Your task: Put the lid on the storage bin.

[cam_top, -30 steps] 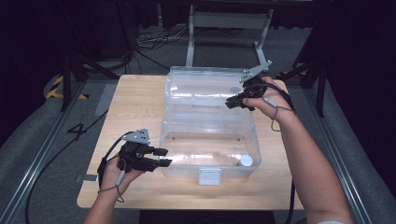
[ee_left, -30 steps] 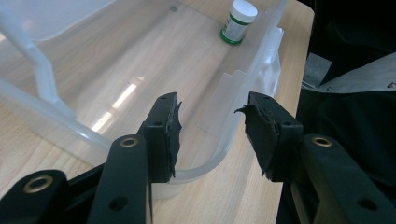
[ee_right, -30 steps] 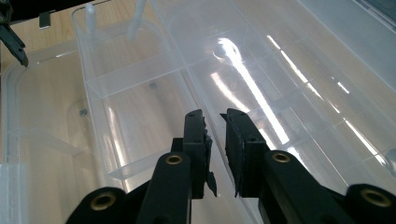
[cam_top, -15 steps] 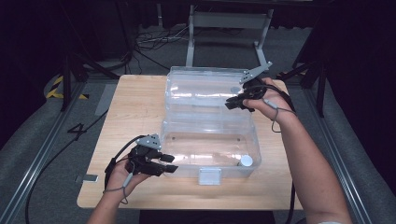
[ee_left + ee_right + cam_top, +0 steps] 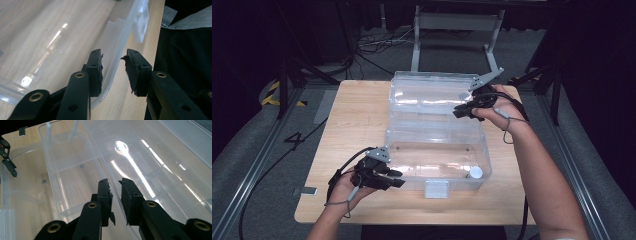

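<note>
Left gripper view: my L gripper [image 5: 113,72] jaws just been closing, straddling box [image 5: 437,150] near-corner wall, gap shows, no clamp yet | R gripper [image 5: 115,200] jaws narrow, lid [image 5: 155,165] edge between, can't tell if pinched | box clear, open, mid-table [image 5: 352,115]

Clear plastic box [image 5: 437,160] on the wooden tabletop [image 5: 352,120], right of centre, lid [image 5: 432,95] swung open toward the far side and lying back behind the base. Base holds a small white round cap [image 5: 475,172] in its near right corner. White latch [image 5: 436,189] hangs on the near wall, middle. See-through dividers [image 5: 72,157] inside.
</note>
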Action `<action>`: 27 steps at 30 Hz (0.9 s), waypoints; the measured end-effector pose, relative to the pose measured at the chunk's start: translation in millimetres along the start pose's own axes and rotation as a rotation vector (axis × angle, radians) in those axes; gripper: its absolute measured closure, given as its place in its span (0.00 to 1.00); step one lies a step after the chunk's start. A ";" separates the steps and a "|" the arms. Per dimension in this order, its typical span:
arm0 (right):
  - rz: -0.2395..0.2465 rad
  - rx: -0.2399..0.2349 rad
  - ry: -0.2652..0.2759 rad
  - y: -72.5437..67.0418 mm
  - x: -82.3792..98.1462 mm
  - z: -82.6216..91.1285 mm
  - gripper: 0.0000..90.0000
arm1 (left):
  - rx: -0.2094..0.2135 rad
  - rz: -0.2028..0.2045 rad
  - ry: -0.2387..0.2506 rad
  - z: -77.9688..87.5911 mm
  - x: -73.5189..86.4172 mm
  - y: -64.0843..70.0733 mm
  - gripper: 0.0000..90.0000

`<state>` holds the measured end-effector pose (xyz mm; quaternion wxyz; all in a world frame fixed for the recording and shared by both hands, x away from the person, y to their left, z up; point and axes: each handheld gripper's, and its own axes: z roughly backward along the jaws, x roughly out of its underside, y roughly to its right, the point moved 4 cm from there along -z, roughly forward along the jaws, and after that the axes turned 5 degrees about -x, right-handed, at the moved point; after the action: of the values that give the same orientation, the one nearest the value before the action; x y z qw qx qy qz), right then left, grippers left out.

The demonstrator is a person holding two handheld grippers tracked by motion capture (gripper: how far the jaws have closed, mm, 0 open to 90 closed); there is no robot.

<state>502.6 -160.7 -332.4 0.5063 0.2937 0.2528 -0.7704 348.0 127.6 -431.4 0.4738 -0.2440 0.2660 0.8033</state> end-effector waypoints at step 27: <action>0.058 0.009 -0.004 -22.2 2.5 9.1 0.86 | -0.014 -0.017 -0.014 -4.9 -0.7 0.8 0.81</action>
<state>479.4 -160.5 -325.7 0.5275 0.3017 0.2398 -0.7571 348.2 123.6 -434.4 0.4807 -0.2440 0.2550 0.8028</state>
